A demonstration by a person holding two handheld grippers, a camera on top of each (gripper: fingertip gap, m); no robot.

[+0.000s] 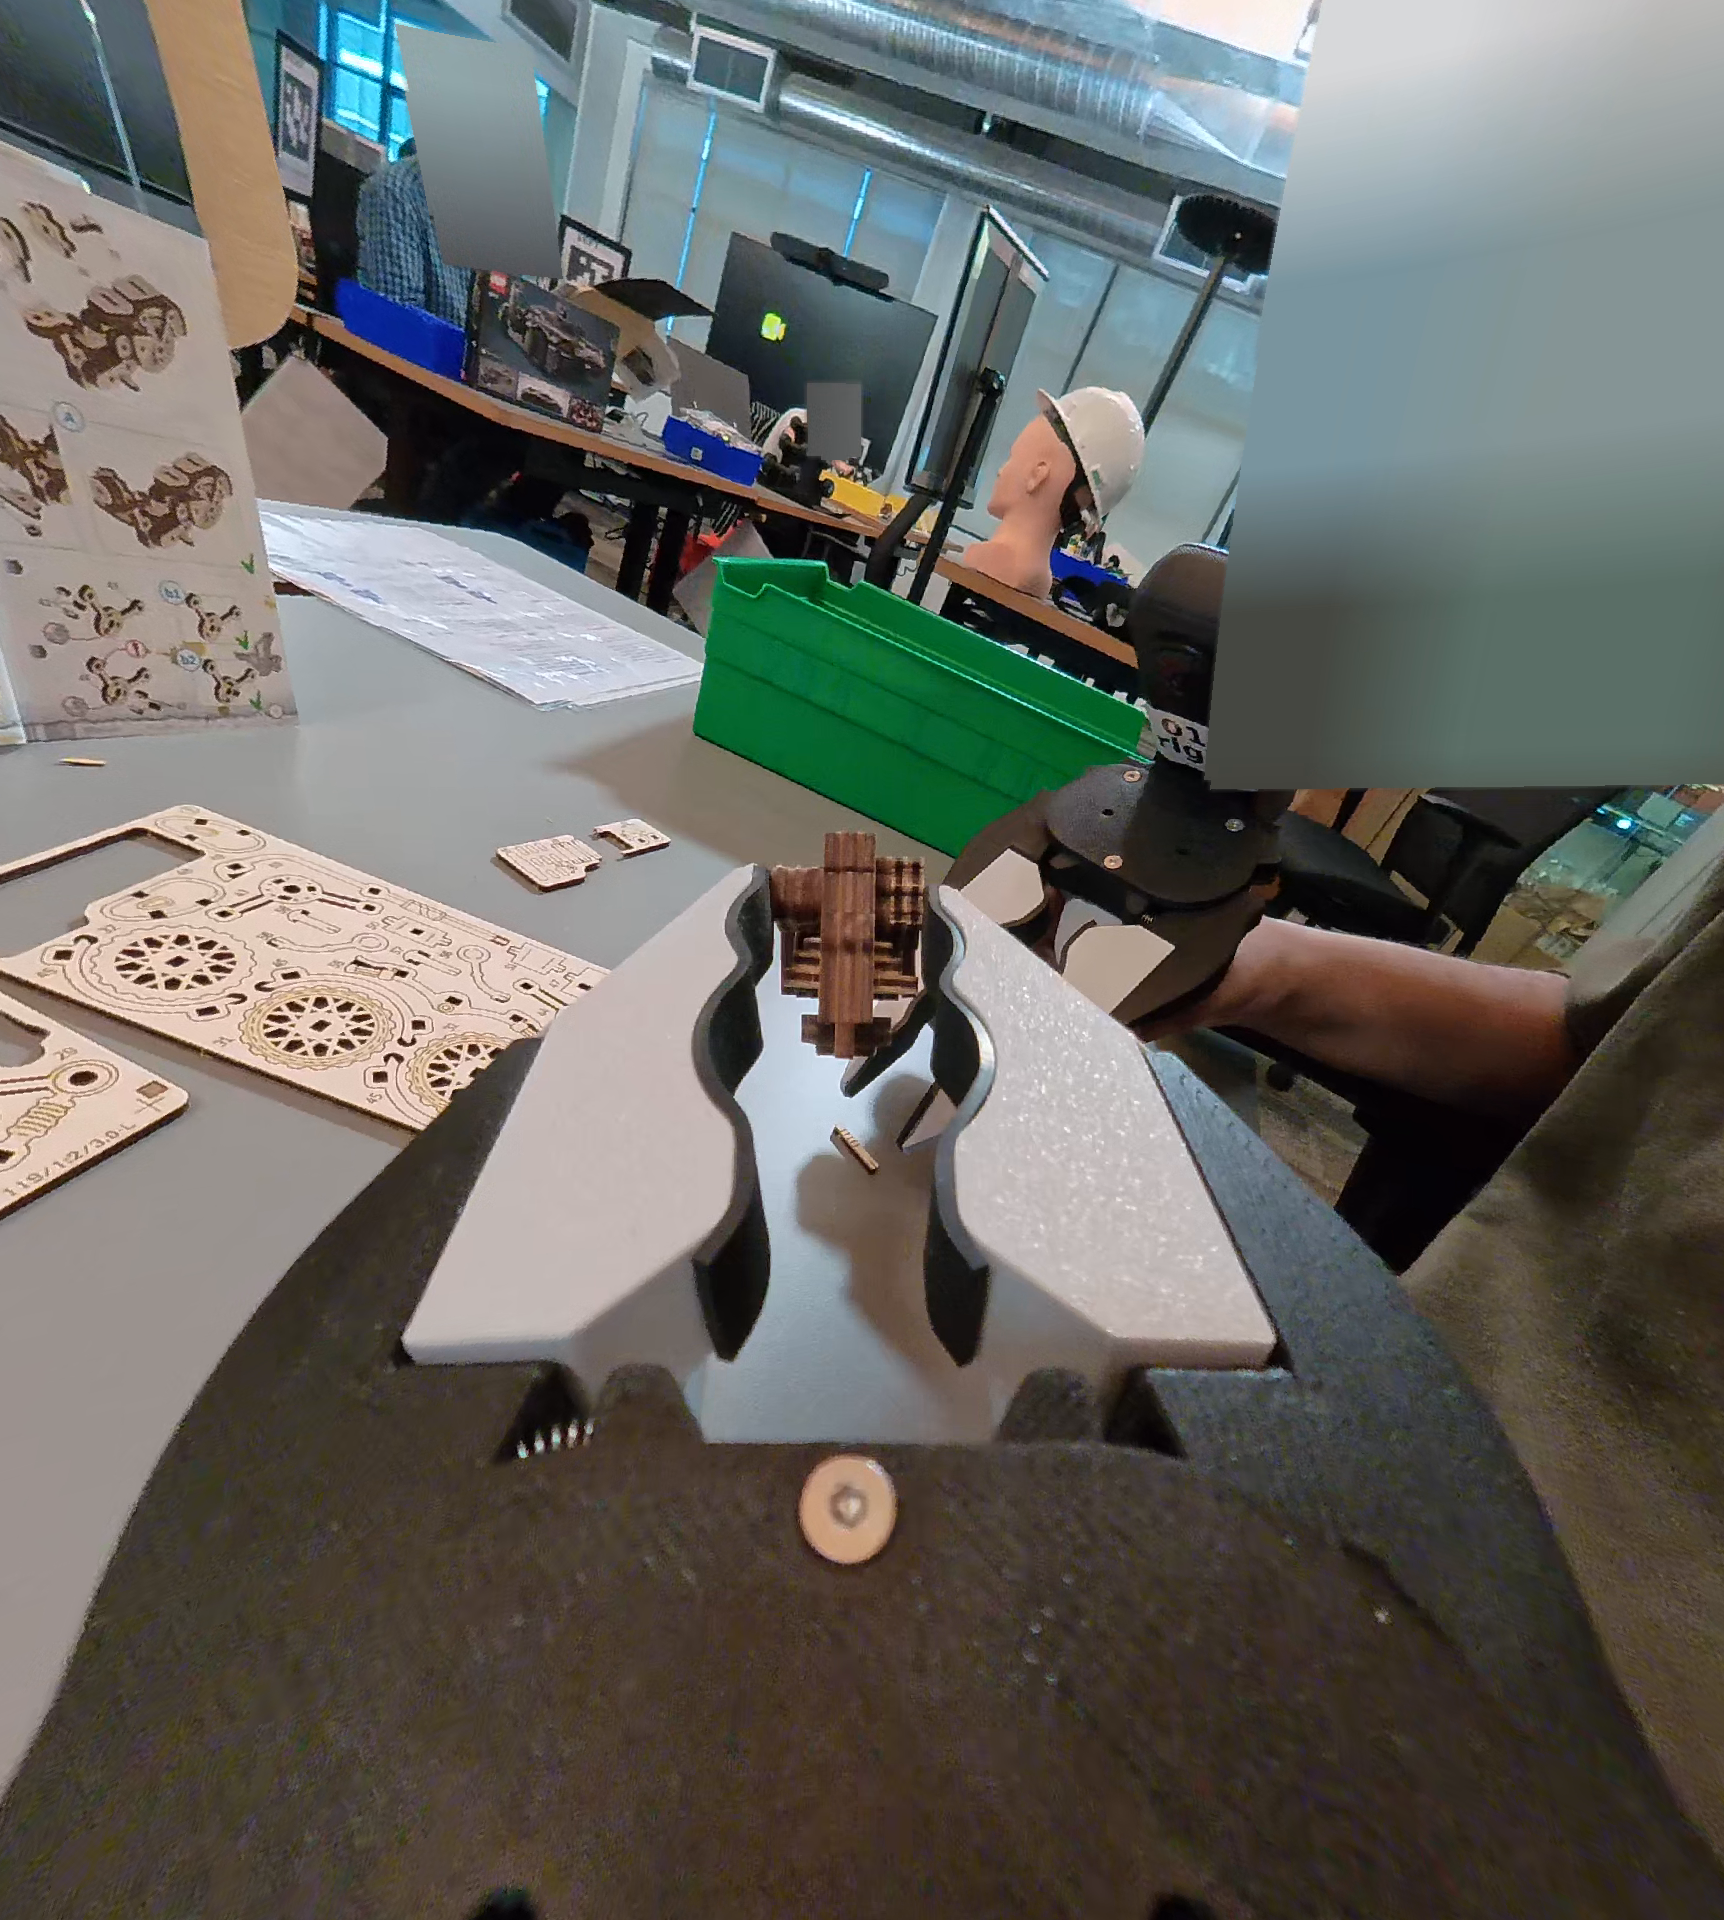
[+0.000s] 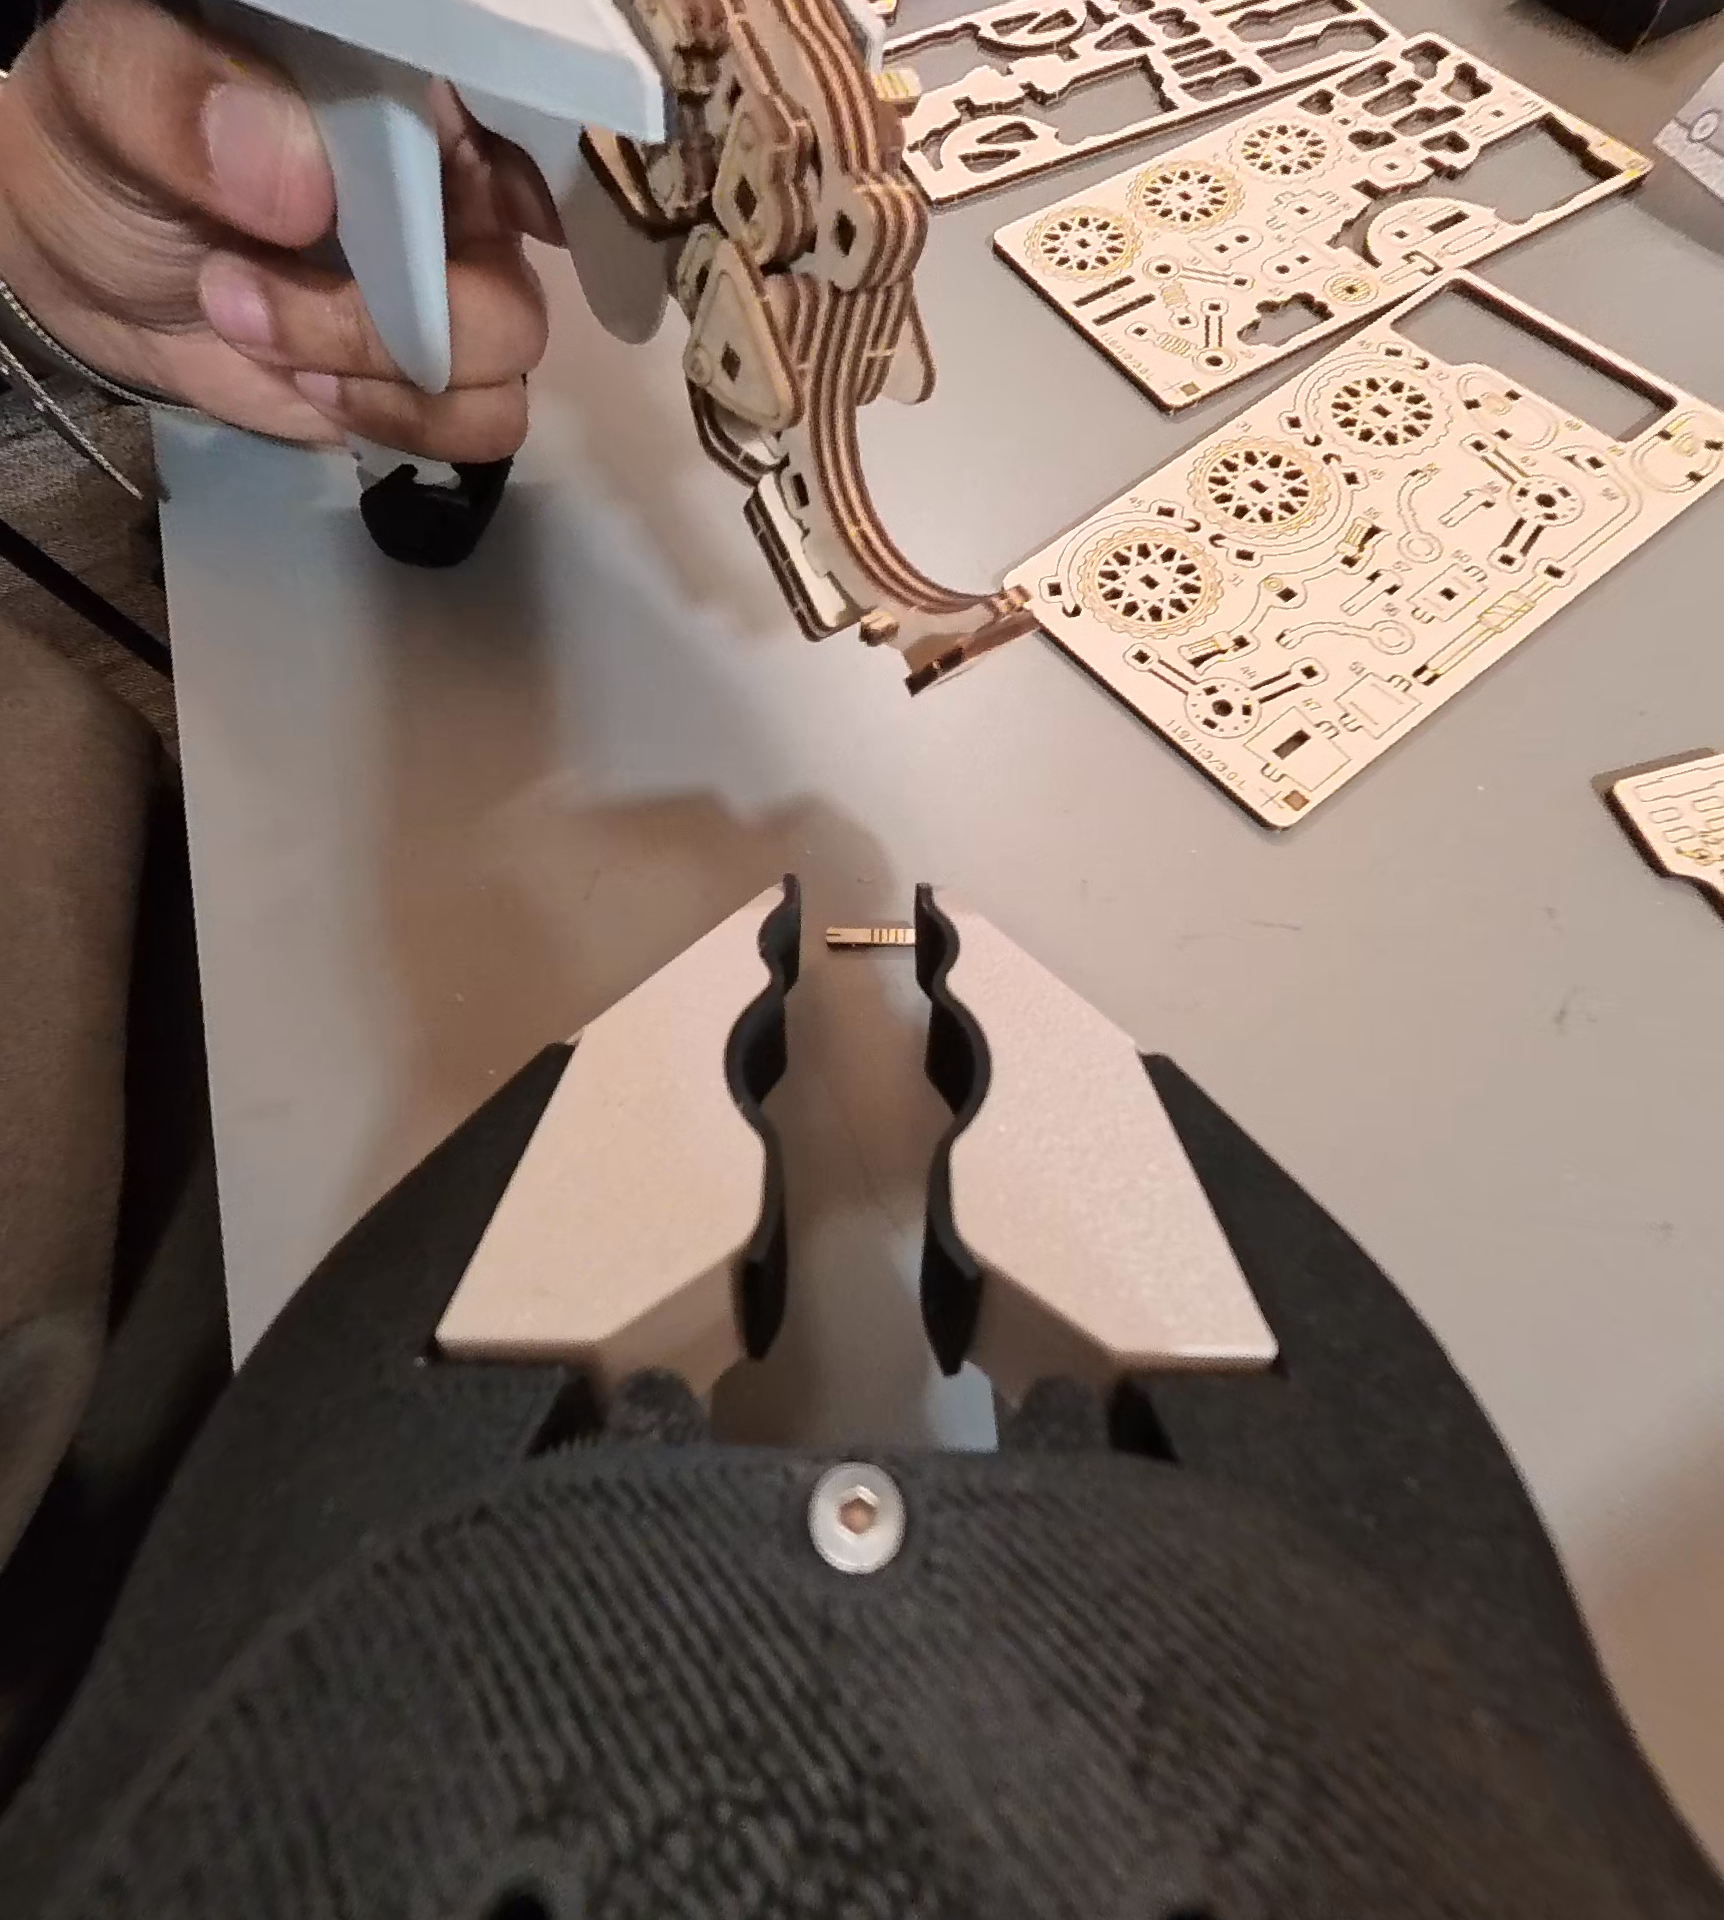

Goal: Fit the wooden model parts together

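My left gripper (image 1: 847, 899) is shut on a layered wooden model assembly (image 1: 847, 935) and holds it above the grey table. In the right wrist view the same assembly (image 2: 796, 312) hangs at the top centre, gripped by the left gripper (image 2: 536, 83), which a hand (image 2: 214, 229) holds. A small wooden pin (image 2: 870, 936) lies flat on the table between the fingertips of my right gripper (image 2: 858, 904), which is open. The pin's right end is at or close to the right finger. In the left wrist view the pin (image 1: 855, 1150) lies just below the assembly, with the right gripper (image 1: 899, 1101) pointing down beside it.
Laser-cut wooden part sheets (image 2: 1357, 582) (image 1: 245, 966) lie on the table (image 2: 1149, 1039), with a small sheet piece (image 2: 1720, 842) (image 1: 551, 860) nearby. An instruction booklet (image 1: 89, 436) stands at the back left. Papers (image 1: 484, 613) and a green bin (image 1: 899, 675) sit behind. The table edge (image 2: 203, 935) runs along the left.
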